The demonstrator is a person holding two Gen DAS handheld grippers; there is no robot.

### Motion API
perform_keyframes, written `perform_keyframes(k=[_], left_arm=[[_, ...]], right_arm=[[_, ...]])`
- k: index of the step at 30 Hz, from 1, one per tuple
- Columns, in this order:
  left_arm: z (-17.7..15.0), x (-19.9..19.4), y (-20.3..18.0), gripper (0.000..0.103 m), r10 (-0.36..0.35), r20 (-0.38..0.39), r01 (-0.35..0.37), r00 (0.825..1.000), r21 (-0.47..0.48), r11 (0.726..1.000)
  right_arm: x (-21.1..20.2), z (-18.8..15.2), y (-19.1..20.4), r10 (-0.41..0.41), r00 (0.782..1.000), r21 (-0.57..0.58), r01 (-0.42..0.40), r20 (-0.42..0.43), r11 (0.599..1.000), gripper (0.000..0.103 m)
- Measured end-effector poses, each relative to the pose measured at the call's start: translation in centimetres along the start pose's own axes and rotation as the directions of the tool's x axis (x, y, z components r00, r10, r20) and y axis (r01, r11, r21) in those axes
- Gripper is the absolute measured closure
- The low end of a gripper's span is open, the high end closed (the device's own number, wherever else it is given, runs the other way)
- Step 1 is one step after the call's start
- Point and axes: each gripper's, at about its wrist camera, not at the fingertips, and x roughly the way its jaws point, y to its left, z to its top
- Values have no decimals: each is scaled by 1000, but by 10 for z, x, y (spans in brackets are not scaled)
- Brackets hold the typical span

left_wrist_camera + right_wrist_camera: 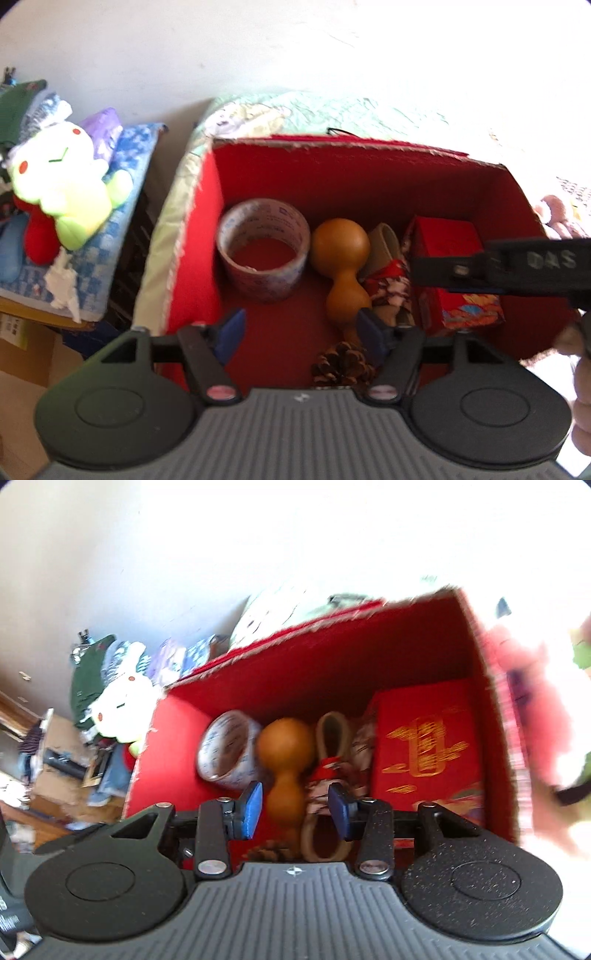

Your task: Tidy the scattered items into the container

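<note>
Left wrist view: your left gripper (301, 332) hovers over the red box (369, 147), jaws spread and empty. Tape roll (263, 251), gourd (341, 254) and red packet (428, 738) lie packed inside; your right gripper (297, 808), also spread, probably just released.

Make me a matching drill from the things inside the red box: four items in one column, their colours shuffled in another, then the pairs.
Items:
1. tape roll
2. gourd
3. pine cone
4. gift box

Colours:
A. red with gold print
B. dark brown
C. whitish with blue print
D. orange-tan

Pairs: 1-C, 2-D, 3-B, 4-A
</note>
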Motion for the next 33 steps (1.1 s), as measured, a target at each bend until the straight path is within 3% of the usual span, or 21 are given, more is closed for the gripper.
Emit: perform_keyframes(k=[5, 9, 14, 19, 33], left_arm=[[7, 2, -4, 31, 44, -10, -44, 999, -15, 999], [13, 5, -11, 13, 96, -12, -96, 995, -15, 995], [20, 10, -18, 11, 159, -14, -159, 987, -22, 987], [22, 15, -25, 11, 205, -27, -206, 978, -15, 979], [18, 14, -32, 6, 231, -23, -231, 973, -18, 973]], right_arm=[[-18, -5, 1, -71, 996, -31, 73, 52, 997, 57], [-21, -6, 3, -143, 987, -53, 147, 70, 988, 52], [-21, -9, 3, -181, 982, -57, 184, 47, 981, 50], [-30, -15, 0, -162, 986, -36, 164, 46, 986, 38], [-37, -24, -5, -156, 983, -46, 161, 93, 986, 38]])
